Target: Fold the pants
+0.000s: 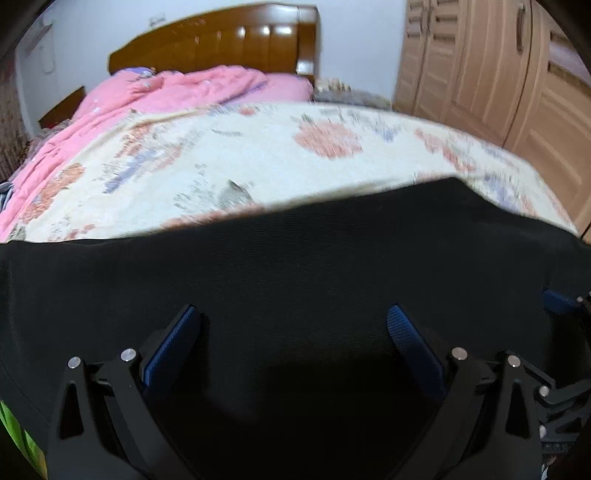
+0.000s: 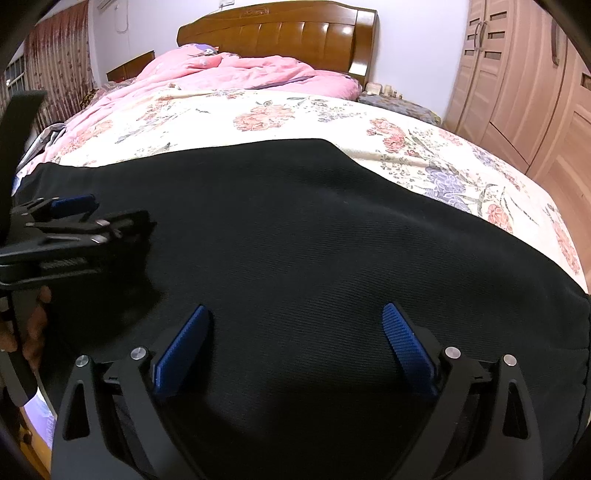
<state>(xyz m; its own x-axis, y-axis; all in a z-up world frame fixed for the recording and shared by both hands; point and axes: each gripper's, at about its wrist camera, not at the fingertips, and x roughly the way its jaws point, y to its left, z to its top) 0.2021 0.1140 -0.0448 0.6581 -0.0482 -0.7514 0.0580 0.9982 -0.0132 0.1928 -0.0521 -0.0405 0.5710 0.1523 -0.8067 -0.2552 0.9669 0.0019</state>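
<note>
Black pants are being shown spread flat across the near end of a bed, on top of a floral sheet. Their long axis is lying crosswise, from the bed's left side to its right, roughly parallel to the headboard. In the right wrist view the far edge is being seen as a straight line that turns at a rounded corner and slants toward the right edge of the bed; which end is the waist cannot be told. The fabric is filling the lower half of both views, and its near edge is being hidden under the grippers.

The right gripper is being held just above the pants with its blue-padded fingers spread wide, and nothing is being gripped. The left gripper is likewise being held wide open over the cloth, empty. In the right wrist view the left gripper is also being seen from the side at the left, with a hand wrapped around its handle below.

Beyond the pants, a pink quilt is lying bunched toward the headboard. A wooden wardrobe is standing at the right, and a curtain is hanging at the far left. The left wrist view is being blurred by motion.
</note>
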